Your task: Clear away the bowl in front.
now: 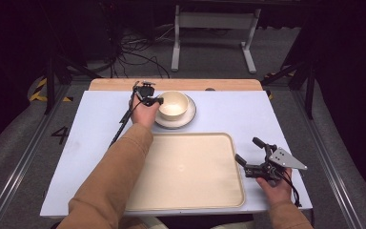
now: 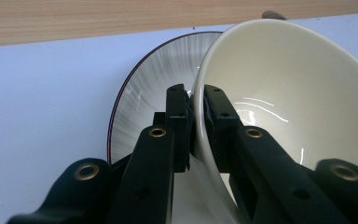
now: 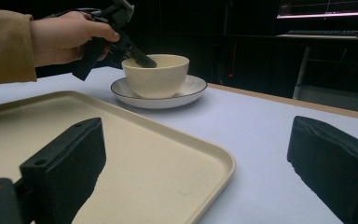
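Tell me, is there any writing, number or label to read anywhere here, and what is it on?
"4": a dark number on the grey floor, left of the table.
The monitor far behind the bowl shows lines too small to read.
I see none on the bowl, plate or tray.

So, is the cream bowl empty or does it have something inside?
Empty. The bowl shows a bare glossy inside in the left gripper view, and the high view shows no contents. The left hand-held gripper clamps its rim.
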The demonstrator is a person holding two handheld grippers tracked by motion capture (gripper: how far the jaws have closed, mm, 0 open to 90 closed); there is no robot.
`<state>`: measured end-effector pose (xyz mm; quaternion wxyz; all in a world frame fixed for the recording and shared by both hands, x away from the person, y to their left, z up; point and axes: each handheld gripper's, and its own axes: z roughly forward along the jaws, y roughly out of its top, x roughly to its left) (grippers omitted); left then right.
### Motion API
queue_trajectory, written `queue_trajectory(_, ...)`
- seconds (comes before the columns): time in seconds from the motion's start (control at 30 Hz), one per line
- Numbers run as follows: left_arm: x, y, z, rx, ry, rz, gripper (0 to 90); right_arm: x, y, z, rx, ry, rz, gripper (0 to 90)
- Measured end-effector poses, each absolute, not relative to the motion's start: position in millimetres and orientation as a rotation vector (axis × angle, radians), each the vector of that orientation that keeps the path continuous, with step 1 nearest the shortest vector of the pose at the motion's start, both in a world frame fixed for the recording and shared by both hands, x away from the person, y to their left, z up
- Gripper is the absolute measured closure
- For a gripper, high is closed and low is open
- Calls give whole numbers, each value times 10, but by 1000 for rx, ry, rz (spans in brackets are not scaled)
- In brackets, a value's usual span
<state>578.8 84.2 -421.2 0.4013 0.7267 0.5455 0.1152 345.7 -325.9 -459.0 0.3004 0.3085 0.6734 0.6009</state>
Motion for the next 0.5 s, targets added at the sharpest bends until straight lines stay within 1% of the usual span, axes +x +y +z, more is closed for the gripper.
queue_trajectory(0.17,5763,855,-4128,1840,1349,314,810,3457,-3260,-4590,817,1788,1594,48)
queue_trajectory(0.5,5687,891,-3914,1813,1294,307,810,3458,-3259,-4590,819,1787,1595,48)
